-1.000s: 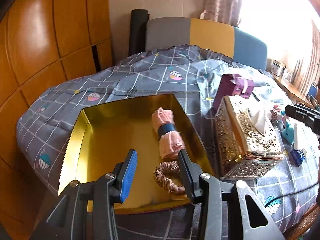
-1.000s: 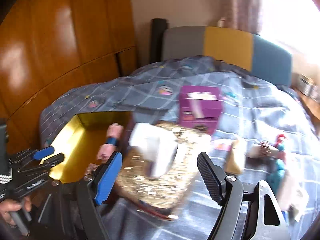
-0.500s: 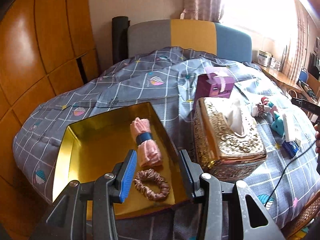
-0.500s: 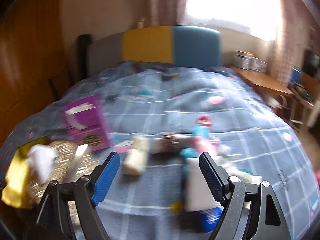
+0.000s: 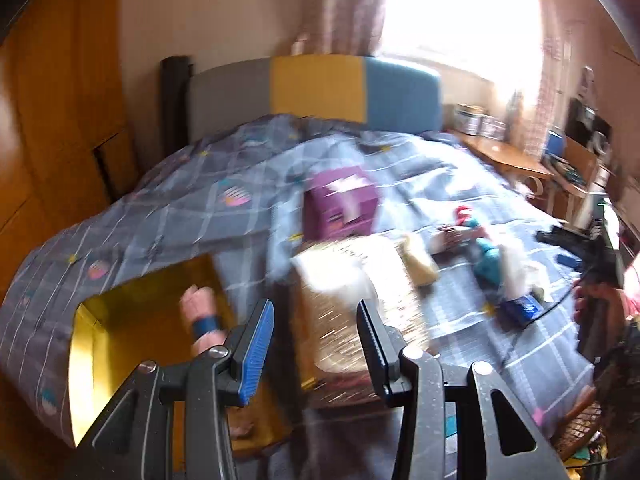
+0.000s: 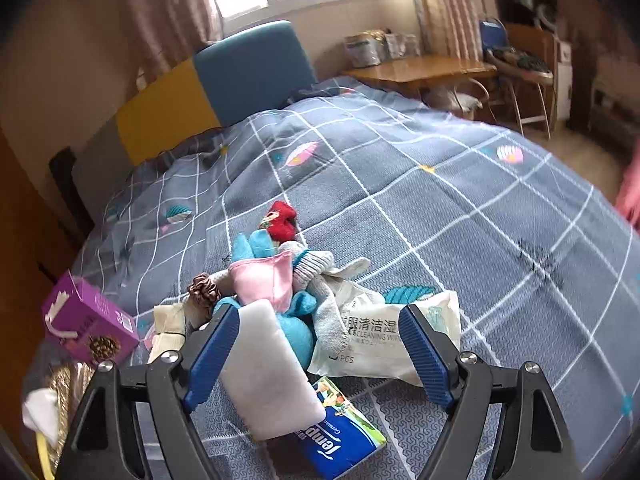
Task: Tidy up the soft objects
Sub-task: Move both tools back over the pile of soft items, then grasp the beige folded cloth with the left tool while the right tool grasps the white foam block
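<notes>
Your right gripper [image 6: 316, 344] has swung from the tin [image 5: 92, 320] to the pile [image 6: 280, 280] on the bed [image 6: 440, 200], jaws just widened, empty, framing the sponge [image 6: 268, 372]. Your left gripper [image 5: 316, 340], part-open, holds nothing. 2 items sit binned; the next pick looks imminent.

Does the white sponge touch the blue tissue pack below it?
Touching. In the right wrist view the white sponge lies on top of the blue tissue pack, covering its upper corner, with no gap between them.
</notes>
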